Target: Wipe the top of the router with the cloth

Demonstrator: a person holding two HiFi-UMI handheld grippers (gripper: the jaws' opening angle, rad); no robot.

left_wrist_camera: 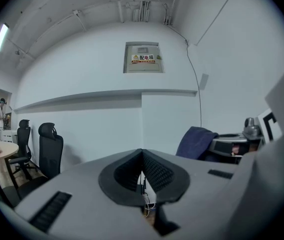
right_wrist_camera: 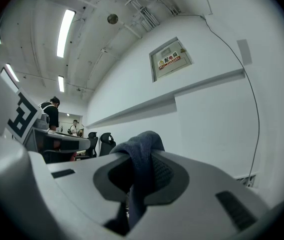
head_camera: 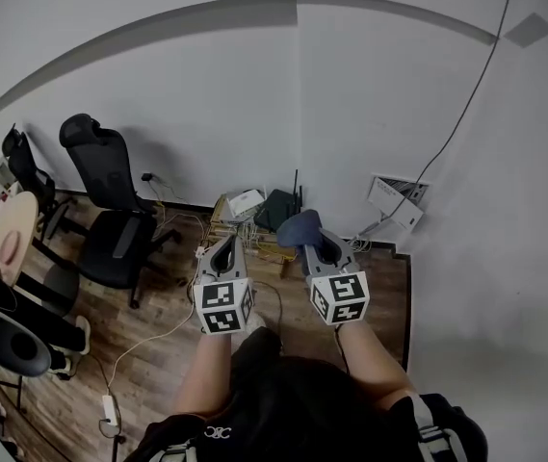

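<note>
Right gripper (head_camera: 314, 245) jaws clench the cloth (head_camera: 298, 227) near the router (head_camera: 277, 210), which only the head view's centre shows. Left gripper (head_camera: 223, 250) jaws meet, empty

Left gripper (head_camera: 223, 250): we hold it out in front, jaws pressed together, nothing between them.
Right gripper (head_camera: 323, 248): our jaws are clamped on the cloth (right_wrist_camera: 141, 156).
Forearms (head_camera: 211, 372): we reach both forward, side by side, grippers near but apart.
</note>
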